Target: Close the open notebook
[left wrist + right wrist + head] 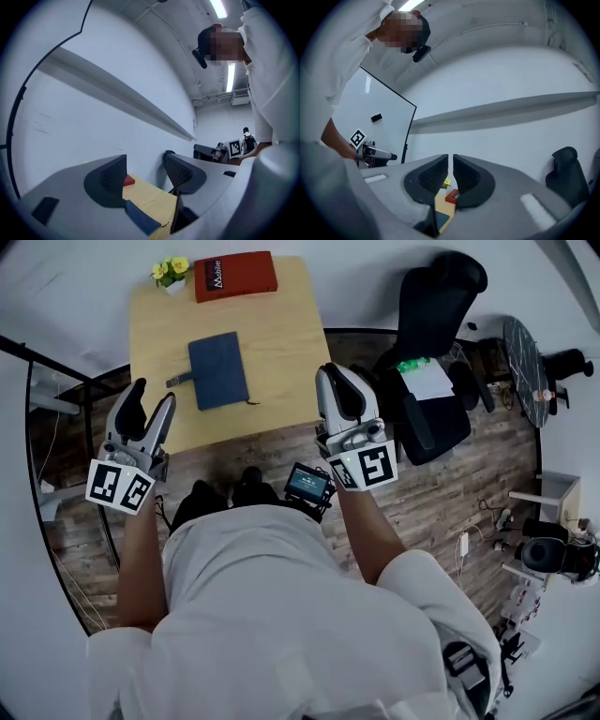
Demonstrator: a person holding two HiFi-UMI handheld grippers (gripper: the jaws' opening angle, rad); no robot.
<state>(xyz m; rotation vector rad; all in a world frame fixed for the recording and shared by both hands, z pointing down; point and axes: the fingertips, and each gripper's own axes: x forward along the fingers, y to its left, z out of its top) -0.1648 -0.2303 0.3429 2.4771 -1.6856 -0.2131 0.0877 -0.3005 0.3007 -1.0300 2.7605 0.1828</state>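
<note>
A dark blue notebook [217, 369] lies closed and flat on the wooden table [281, 324], around its middle. Both grippers hang above the table's near edge, well clear of the book. My left gripper [153, 395] is at the near left corner, open, with nothing between its fingers. In the left gripper view its jaws [145, 171] frame the notebook [140, 218] below. My right gripper [336, 373] is over the near right corner, shut and empty. The right gripper view shows its pads [451, 161] nearly touching, with a sliver of the notebook [440, 219] beneath.
A red box [234, 276] and a small pot of yellow flowers [171, 270] stand at the table's far edge. A black office chair [431, 362] with papers on its seat is right of the table. A small screen device [307, 484] sits at my waist.
</note>
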